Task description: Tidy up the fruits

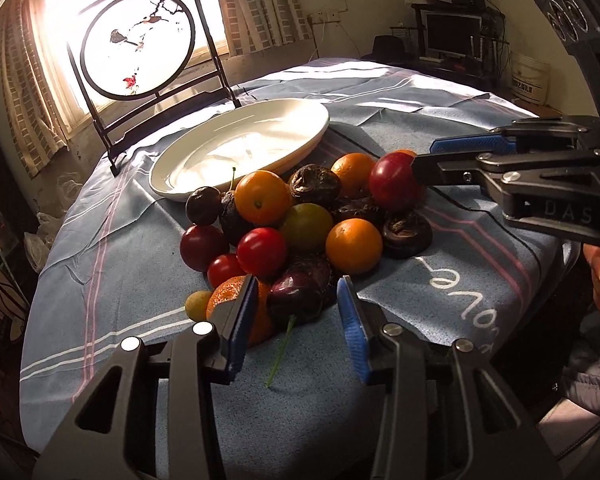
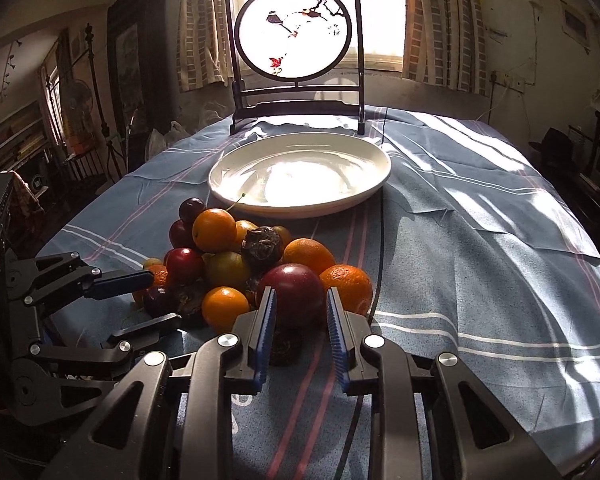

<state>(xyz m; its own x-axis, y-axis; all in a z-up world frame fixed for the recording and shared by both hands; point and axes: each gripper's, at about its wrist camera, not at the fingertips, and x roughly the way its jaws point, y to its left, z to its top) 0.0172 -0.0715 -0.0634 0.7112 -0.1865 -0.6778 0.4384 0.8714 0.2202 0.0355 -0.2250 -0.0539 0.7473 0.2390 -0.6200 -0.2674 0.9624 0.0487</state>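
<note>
A pile of fruit lies on the blue cloth: oranges (image 1: pixel 353 245), red plums (image 1: pixel 261 251), dark wrinkled fruits (image 1: pixel 315 185) and a green one (image 1: pixel 307 225). An empty white plate (image 1: pixel 242 148) sits just behind the pile; it also shows in the right wrist view (image 2: pixel 300 174). My left gripper (image 1: pixel 298 316) is open, its fingers on either side of a dark purple fruit (image 1: pixel 296 296) at the near edge of the pile. My right gripper (image 2: pixel 300 312) is open, its fingers flanking a red plum (image 2: pixel 294 294), seen in the left wrist view (image 1: pixel 394 180); contact is unclear.
A round painted screen on a dark stand (image 2: pixel 296 36) stands behind the plate by the window. The striped blue cloth (image 2: pixel 480 240) covers the round table. A green stem (image 1: pixel 280 350) lies loose near the left gripper. Shelves and furniture ring the room.
</note>
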